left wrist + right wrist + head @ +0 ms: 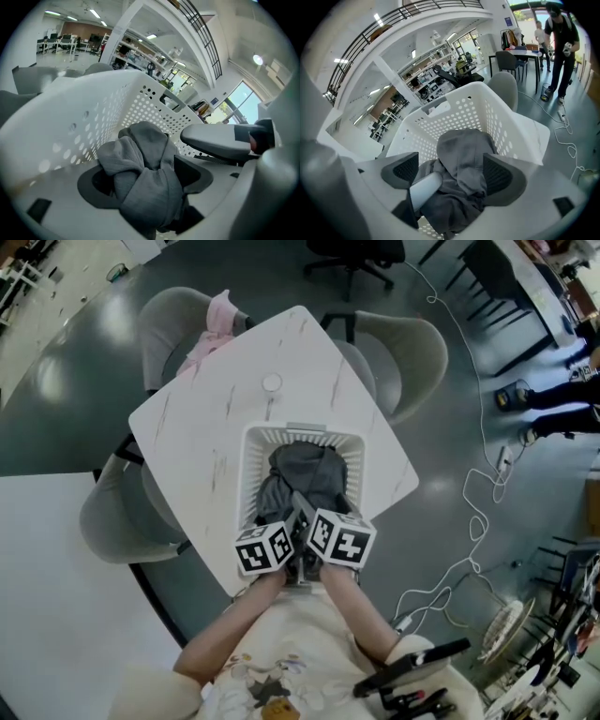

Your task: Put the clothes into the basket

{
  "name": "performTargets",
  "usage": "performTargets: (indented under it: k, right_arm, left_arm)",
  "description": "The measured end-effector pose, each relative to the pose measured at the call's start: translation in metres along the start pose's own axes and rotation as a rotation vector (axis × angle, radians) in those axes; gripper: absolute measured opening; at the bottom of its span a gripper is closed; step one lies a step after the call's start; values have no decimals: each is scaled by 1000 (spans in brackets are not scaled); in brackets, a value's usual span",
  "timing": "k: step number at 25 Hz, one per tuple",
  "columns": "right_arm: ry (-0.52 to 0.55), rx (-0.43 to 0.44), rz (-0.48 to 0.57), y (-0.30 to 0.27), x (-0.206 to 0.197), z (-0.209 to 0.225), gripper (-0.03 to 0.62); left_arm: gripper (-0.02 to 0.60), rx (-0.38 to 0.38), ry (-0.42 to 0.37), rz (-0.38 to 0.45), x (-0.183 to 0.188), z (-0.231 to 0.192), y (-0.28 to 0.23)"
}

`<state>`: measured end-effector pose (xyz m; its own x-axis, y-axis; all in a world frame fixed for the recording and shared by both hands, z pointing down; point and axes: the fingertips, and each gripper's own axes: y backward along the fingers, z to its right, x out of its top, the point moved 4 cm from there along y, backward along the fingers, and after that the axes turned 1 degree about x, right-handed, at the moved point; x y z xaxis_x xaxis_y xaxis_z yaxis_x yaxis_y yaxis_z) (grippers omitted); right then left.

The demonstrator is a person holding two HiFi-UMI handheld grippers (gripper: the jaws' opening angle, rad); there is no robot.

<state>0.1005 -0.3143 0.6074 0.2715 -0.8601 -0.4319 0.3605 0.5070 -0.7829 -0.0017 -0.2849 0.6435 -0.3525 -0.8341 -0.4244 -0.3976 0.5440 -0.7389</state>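
Jaws apart over clothes [305, 474] in basket [255, 448]

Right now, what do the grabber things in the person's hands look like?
The left gripper and right gripper are pale grey plastic, each with two dark ribbed pads and a white cube printed with black square markers. The person's shirt is cream with a print.

Bright, even indoor light; fisheye edge distortion; near parts soft.
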Motion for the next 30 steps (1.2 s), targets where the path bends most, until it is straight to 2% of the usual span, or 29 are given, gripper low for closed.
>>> performTargets:
  k: [17, 30]
  right_arm:
    - [-22, 71, 68, 45, -19, -3, 410]
    - [-82, 138, 139, 89, -30, -15, 409]
  left_arm:
    - [336, -50, -46, 66, -8, 17, 44]
    - [336, -119, -53, 67, -12, 34, 83]
